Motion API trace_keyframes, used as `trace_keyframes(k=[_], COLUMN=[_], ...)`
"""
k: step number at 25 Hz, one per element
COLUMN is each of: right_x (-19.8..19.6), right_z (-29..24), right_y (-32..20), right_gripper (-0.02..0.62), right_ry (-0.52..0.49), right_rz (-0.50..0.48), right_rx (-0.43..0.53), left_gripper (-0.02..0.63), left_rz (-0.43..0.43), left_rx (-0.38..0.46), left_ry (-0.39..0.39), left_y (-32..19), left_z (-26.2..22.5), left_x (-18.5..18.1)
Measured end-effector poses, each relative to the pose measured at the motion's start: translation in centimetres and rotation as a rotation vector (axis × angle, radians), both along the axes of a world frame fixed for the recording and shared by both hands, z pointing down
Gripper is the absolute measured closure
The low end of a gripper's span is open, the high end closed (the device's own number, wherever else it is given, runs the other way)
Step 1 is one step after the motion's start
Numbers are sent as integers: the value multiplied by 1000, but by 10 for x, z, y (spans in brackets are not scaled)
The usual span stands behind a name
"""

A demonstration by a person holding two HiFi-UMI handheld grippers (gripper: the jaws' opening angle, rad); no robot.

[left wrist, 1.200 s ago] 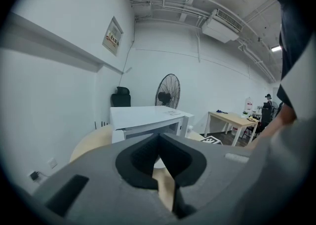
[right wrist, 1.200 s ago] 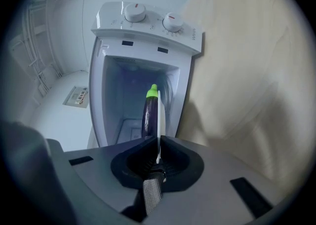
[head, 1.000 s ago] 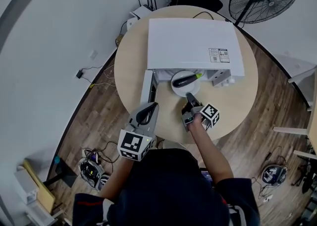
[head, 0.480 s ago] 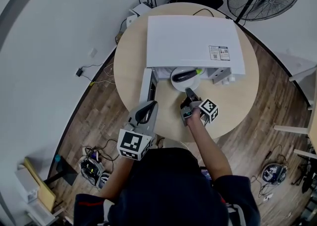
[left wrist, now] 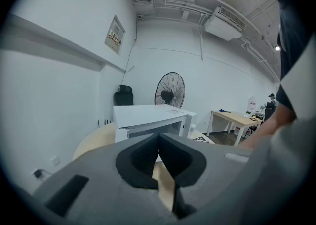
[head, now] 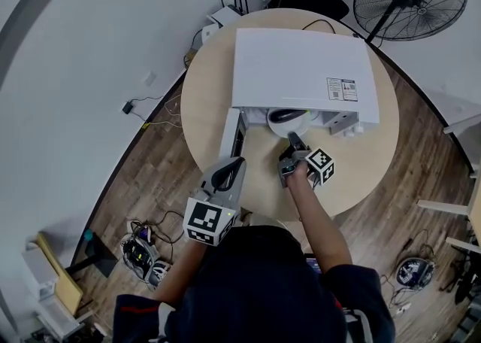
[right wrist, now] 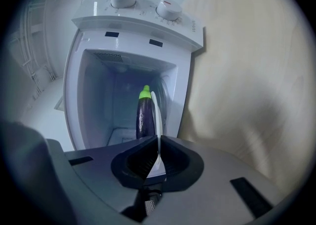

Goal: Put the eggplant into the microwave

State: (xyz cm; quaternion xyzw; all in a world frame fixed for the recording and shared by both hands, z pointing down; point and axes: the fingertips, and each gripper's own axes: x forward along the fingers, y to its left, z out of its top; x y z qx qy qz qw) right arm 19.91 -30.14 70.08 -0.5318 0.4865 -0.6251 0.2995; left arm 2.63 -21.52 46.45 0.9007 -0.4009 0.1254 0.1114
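Right gripper view: our right gripper point(right wrist: 158, 141) clamps the white plate point(right wrist: 154, 113) at its 6 o'clock rim; the eggplant point(right wrist: 143, 116) lies on it inside the microwave point(right wrist: 134, 27). Smooth and round, it may roll, we think. Our left gripper point(left wrist: 159, 142) is closed, empty.

The eggplant point(right wrist: 144, 115) is coloured dark purple, with a green top. The microwave point(head: 301, 71) and the plate point(right wrist: 156, 115) are coloured white, the table point(head: 207, 93) pale tan. Black-and-white squares are printed on the left gripper point(head: 240, 159) and right gripper point(head: 291, 137).
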Motion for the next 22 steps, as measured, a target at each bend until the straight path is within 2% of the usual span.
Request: trace_keyframes(k=[10,22], right_x=[1,0], right_z=[10,16], right_y=[-18,-35], right_gripper=[572,572], right_ry=[11,27], right_rz=[22,29], right_rx=[-32,-52], left_gripper=[592,591], left_rz=[28,47], left_rx=[21,-12], left_ry=[-43,-11], left_y=[3,1], left_z=[3,4], left_x=[3,2])
